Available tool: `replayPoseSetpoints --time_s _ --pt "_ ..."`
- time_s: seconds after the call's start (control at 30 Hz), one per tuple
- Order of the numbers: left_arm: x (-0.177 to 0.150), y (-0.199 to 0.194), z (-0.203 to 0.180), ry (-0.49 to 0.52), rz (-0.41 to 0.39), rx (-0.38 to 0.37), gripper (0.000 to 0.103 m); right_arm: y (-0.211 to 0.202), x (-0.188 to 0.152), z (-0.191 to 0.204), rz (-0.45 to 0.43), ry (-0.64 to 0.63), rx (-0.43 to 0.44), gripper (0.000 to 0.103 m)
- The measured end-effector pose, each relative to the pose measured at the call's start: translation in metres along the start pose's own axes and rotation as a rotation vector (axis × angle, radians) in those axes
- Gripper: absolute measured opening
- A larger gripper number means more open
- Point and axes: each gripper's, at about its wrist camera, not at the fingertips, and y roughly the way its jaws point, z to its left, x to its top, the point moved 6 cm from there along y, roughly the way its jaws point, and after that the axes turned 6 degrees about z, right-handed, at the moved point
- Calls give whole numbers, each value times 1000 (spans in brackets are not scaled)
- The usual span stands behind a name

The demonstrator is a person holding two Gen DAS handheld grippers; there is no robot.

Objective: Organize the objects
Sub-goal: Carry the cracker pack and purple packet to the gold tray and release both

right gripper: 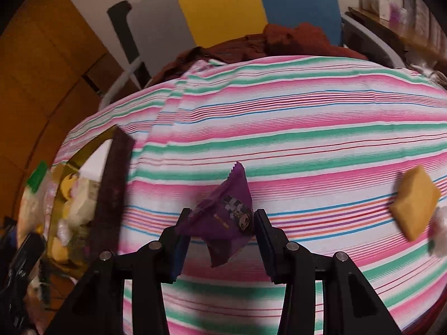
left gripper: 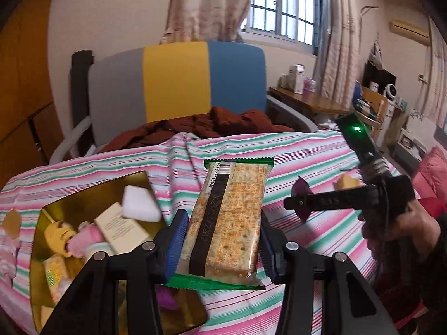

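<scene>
The left hand-held gripper (left gripper: 222, 240) pinches a cracker pack (left gripper: 227, 220) by its long sides, above the striped sheet (left gripper: 321, 150) beside the gold tin (left gripper: 92, 195) of small items. The right hand-held gripper (right gripper: 220, 229) pinches a purple packet (right gripper: 223, 217) over the sheet; a yellow packet (right gripper: 416, 203) lies to its right.

A bedroom was shown, with cream walls and a barred window (left gripper: 282, 5) through which daylight was admitted between pale patterned curtains (left gripper: 335, 33). A chair (left gripper: 178, 81) upholstered in grey, yellow and blue was set behind the striped bed cover (left gripper: 307, 150). A cluttered wooden desk (left gripper: 304, 100) was placed under the window.
</scene>
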Motion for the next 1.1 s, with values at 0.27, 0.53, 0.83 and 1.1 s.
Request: replayPoseSetpoints --time_s 0.27,0.53,0.83,1.1 --pt "-16 -12 39 -82 0 50 48 -2 -10 52 -19 -59 74 45" --pt "-32 -23 82 -174 -6 94 48 -5 -17 110 -31 -157 132 45" --pt "-55 -46 149 -316 -20 165 48 -3 -30 168 -18 -260 200 45" --pt "-76 -58 208 -421 -11 243 48 7 -45 208 37 -356 260 46"
